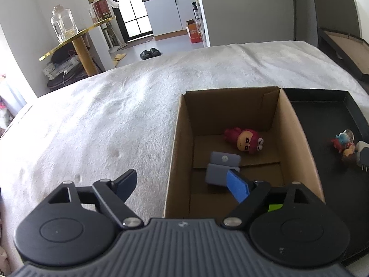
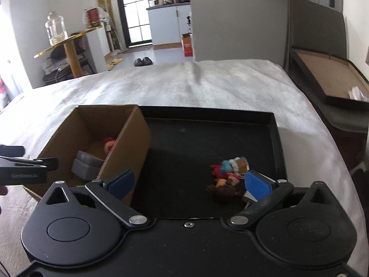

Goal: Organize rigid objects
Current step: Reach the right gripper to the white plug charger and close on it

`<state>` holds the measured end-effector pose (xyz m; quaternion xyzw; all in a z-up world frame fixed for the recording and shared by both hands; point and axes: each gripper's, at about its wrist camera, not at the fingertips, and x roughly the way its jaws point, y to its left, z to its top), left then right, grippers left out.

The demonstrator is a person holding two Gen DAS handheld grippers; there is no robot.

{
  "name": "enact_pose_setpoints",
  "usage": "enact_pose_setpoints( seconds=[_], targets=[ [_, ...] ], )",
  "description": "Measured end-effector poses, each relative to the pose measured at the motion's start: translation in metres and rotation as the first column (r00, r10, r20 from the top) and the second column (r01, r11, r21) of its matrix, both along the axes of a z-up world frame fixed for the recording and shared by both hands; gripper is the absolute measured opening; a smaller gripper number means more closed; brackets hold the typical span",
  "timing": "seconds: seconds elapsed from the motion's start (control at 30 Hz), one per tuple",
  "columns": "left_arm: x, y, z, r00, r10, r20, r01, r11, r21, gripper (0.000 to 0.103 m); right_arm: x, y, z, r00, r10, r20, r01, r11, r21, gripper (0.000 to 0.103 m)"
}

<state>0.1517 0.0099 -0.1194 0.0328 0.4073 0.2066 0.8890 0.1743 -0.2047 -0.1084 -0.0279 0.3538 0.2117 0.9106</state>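
An open cardboard box [image 1: 178,138] stands on the white bed cover; it also shows in the right wrist view [image 2: 129,143]. Inside lie a red figurine [image 1: 245,140] and a grey folded stand [image 1: 222,168], both partly seen in the right wrist view, figurine [image 2: 108,145] and stand [image 2: 86,166]. A black tray [image 2: 276,143] beside the box holds a cluster of small colourful figurines [image 2: 227,176] and a white plug [image 1: 364,157]. My left gripper [image 1: 182,183] is open and empty over the box's near left wall. My right gripper [image 2: 189,183] is open and empty above the tray, left of the figurines.
The bed cover [image 1: 103,120] stretches wide to the left and far side. A gold round side table [image 1: 73,39] with a glass jar [image 1: 62,24] stands beyond the bed. A dark framed board [image 2: 327,80] lies off the right edge.
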Motion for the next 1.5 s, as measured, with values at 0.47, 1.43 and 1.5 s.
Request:
enact_pose_setpoints(
  seconds=[0.47, 1.43, 1.5],
  targets=[
    [0.01, -0.009, -0.004, 0.999, -0.011, -0.039, 0.012, 0.999, 0.033, 0.086, 0.019, -0.031, -0.029, 0.995, -0.083, -0.054, 0.082, 0.997, -0.013, 0.081],
    [0.02, -0.021, -0.011, 0.995, -0.001, -0.095, 0.01, 0.996, 0.094, 0.086, 0.061, -0.047, -0.081, 0.958, -0.251, -0.142, 0.243, 0.967, -0.071, 0.046],
    [0.02, -0.021, -0.011, 0.995, -0.005, -0.096, 0.014, 0.995, 0.096, 0.086, 0.063, -0.047, -0.083, 0.955, -0.258, -0.148, 0.249, 0.965, -0.077, 0.042]
  ],
)
